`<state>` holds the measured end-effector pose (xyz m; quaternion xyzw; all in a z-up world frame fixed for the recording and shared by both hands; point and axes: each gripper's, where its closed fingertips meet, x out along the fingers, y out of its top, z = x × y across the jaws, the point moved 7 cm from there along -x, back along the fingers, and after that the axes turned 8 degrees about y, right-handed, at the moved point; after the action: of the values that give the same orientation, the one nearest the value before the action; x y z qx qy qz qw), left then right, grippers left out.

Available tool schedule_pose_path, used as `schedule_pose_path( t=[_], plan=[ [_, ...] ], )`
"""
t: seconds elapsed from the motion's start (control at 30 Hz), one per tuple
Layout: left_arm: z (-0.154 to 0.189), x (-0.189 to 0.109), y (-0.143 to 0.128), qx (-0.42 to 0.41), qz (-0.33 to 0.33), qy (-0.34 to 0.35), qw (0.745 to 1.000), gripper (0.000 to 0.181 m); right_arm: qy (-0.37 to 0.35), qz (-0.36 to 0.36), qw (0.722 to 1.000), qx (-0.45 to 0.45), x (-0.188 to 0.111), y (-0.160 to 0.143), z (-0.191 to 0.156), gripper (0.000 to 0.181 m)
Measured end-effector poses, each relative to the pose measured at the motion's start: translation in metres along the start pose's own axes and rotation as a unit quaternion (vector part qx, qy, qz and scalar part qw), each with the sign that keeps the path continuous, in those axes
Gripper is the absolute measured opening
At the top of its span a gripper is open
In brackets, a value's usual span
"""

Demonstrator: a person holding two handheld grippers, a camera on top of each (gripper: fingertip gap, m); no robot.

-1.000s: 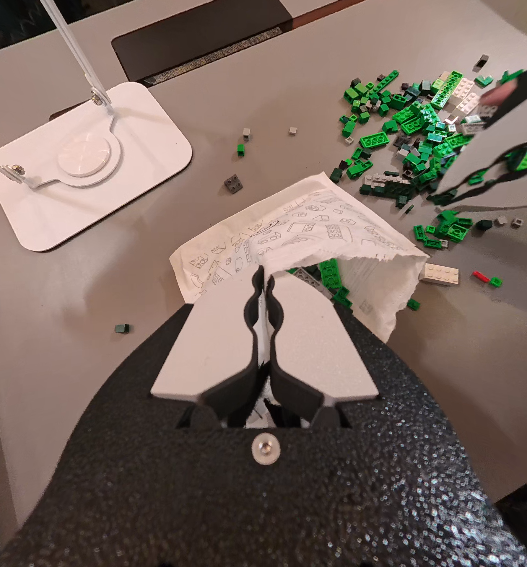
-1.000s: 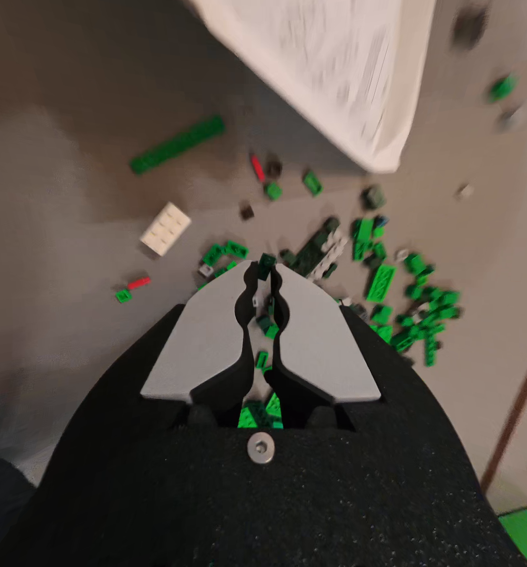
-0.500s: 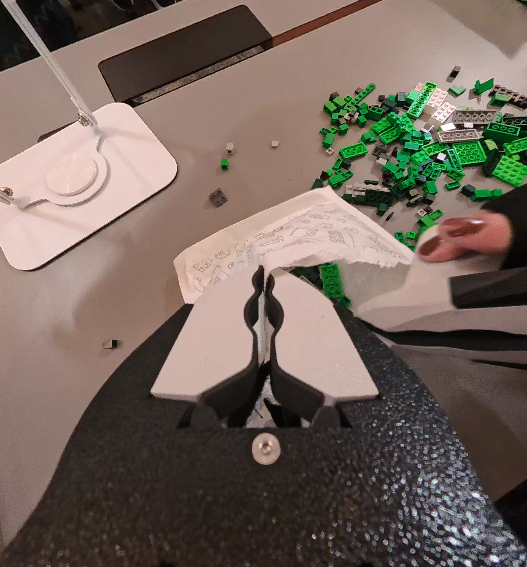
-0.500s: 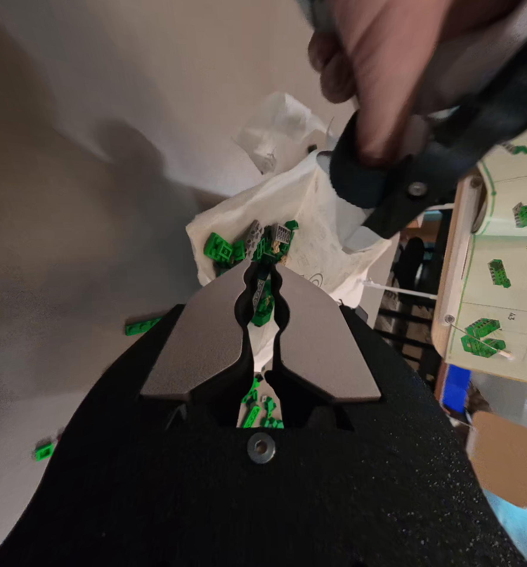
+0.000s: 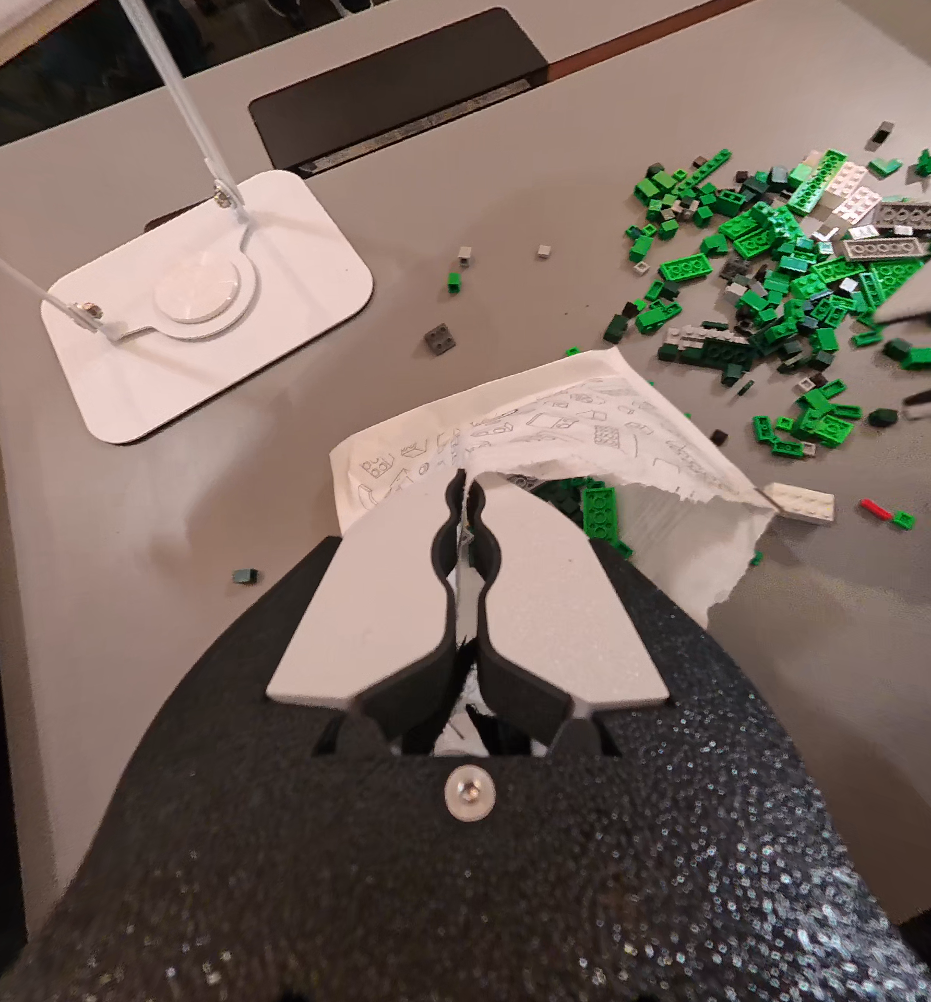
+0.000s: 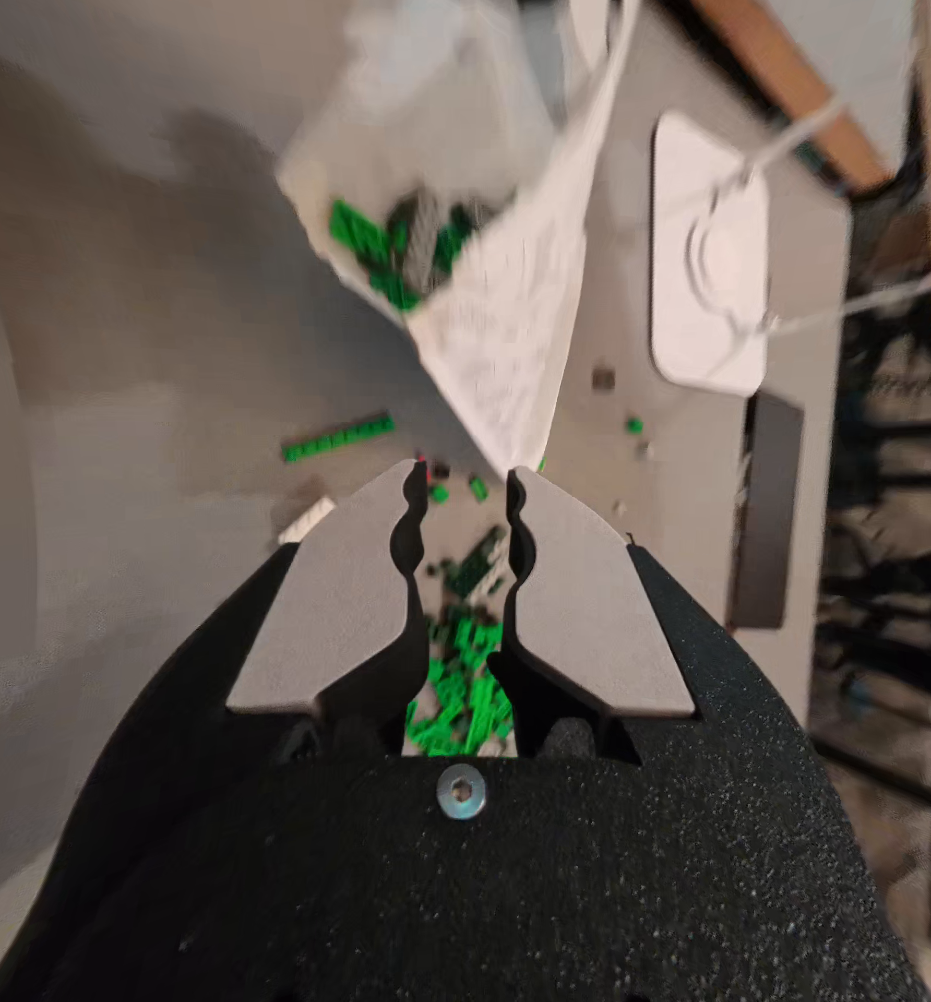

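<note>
My left gripper [image 5: 466, 482] is shut on the torn edge of a white paper bag [image 5: 588, 428] printed with brick outlines. It holds the bag's mouth open, with green bricks [image 5: 599, 512] inside. My right gripper [image 6: 466, 474] is open and empty above the grey table, its tips close to the bag's lower corner [image 6: 512, 390]; that view is blurred. The bag's green bricks [image 6: 393, 238] show there too. The right gripper's fingers [image 5: 924, 303] reach in at the right edge of the left wrist view, over the brick pile [image 5: 788, 271].
A white lamp base [image 5: 203, 303] with thin white rods stands at the back left. A dark slot [image 5: 398, 76] lies in the table behind it. Loose bricks lie scattered: a white one [image 5: 802, 501], a red piece [image 5: 875, 508], a long green plate [image 6: 338, 436]. The gap from one gripper's tips to the other's is roughly 15 cm. My left tips are about 15 cm from the long green plate [image 6: 338, 436], my right tips only 11 cm.
My right gripper has opened and pulled back from the bag's mouth toward the brick pile. The hand that showed beside the bag has left the left wrist view. The left gripper keeps its hold.
</note>
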<state>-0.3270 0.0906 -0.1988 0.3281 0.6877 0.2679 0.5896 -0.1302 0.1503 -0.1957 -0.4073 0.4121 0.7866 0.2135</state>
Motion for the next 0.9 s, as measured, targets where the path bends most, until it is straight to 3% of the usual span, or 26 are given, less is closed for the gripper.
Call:
schedule_pose_path(
  t=[0.2, 0.37, 0.63, 0.8, 0.9],
  plan=[
    [-0.010, 0.000, -0.003, -0.010, -0.004, 0.019, 1.000, 0.000, 0.110, -0.039, 0.984, 0.135, 0.013, -0.057, 0.007, 0.025],
    [-0.011, 0.000, -0.003, -0.010, -0.004, 0.022, 1.000, 0.000, 0.058, -0.095, 0.976, 0.187, 0.008, -0.091, 0.020, 0.025],
    [-0.009, 0.002, -0.003, -0.008, -0.006, 0.015, 1.000, 0.000, -0.028, -0.103, 0.948, 0.301, -0.023, -0.148, 0.035, 0.025],
    [-0.006, 0.004, -0.003, -0.004, -0.008, 0.007, 1.000, 0.000, -0.007, -0.029, 0.968, 0.250, 0.012, -0.138, 0.051, 0.020],
    [-0.004, 0.005, -0.003, 0.000, -0.011, 0.007, 1.000, 0.000, 0.017, -0.048, 0.979, 0.196, 0.045, -0.135, 0.069, 0.022]
  ],
)
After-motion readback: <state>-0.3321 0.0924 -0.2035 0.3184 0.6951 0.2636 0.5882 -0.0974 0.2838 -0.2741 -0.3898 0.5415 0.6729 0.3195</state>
